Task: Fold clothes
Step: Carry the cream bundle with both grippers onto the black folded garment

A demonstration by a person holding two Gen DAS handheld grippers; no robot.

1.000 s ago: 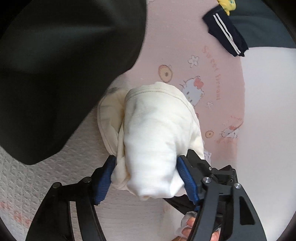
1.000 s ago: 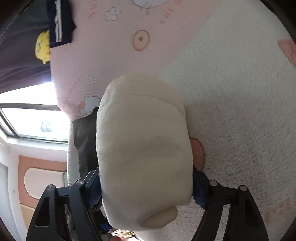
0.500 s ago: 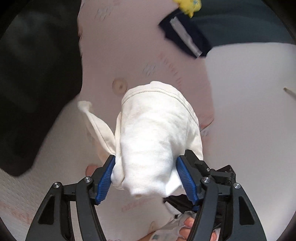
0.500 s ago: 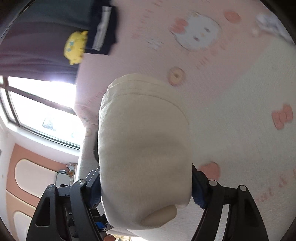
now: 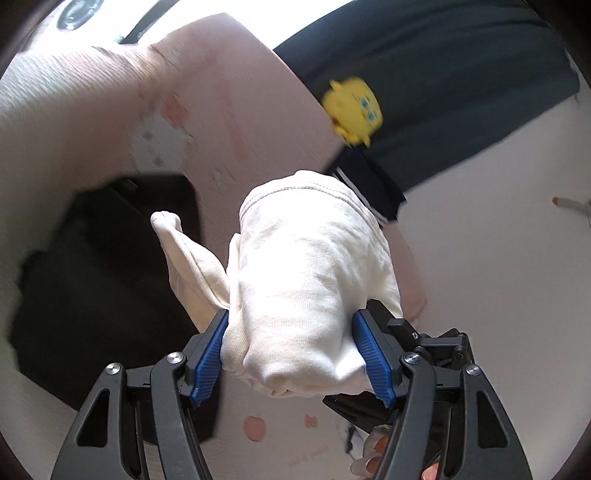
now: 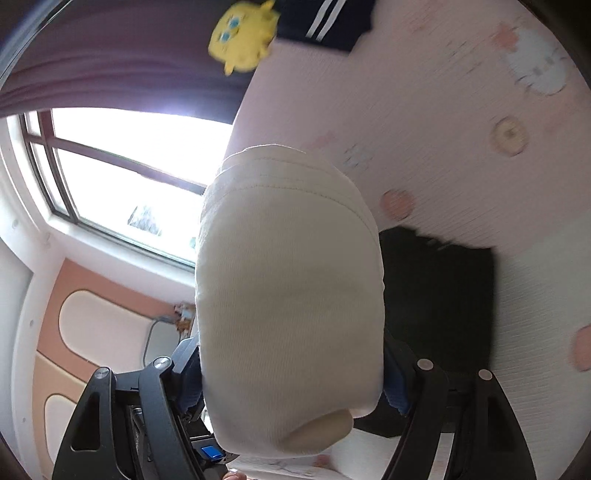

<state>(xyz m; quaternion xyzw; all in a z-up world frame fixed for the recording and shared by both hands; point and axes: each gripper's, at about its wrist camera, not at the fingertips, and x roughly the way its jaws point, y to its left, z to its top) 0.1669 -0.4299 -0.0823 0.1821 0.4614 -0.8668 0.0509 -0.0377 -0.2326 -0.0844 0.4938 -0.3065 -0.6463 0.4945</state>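
A folded cream garment [image 5: 314, 291] is held up in the air over the bed. My left gripper [image 5: 293, 354] is shut on one end of the bundle, its blue pads [image 5: 208, 354] pressing both sides. A loose cream flap [image 5: 184, 258] hangs off to the left. In the right wrist view the same cream garment [image 6: 288, 295] fills the middle, and my right gripper [image 6: 291, 384] is shut on it; its pads are mostly hidden behind the cloth.
A pink cartoon-print bedsheet [image 5: 229, 103] lies below. A black garment [image 5: 99, 280] [image 6: 439, 302] lies on it. A dark navy garment with white stripes [image 6: 325, 22] and a yellow cartoon print [image 5: 354, 109] lie at the far side. A window [image 6: 122, 173] is at the left.
Both grippers have lifted and swung the cream bundle away from the sheet; the black garment now sits lower in view and the yellow print and the window have come closer.
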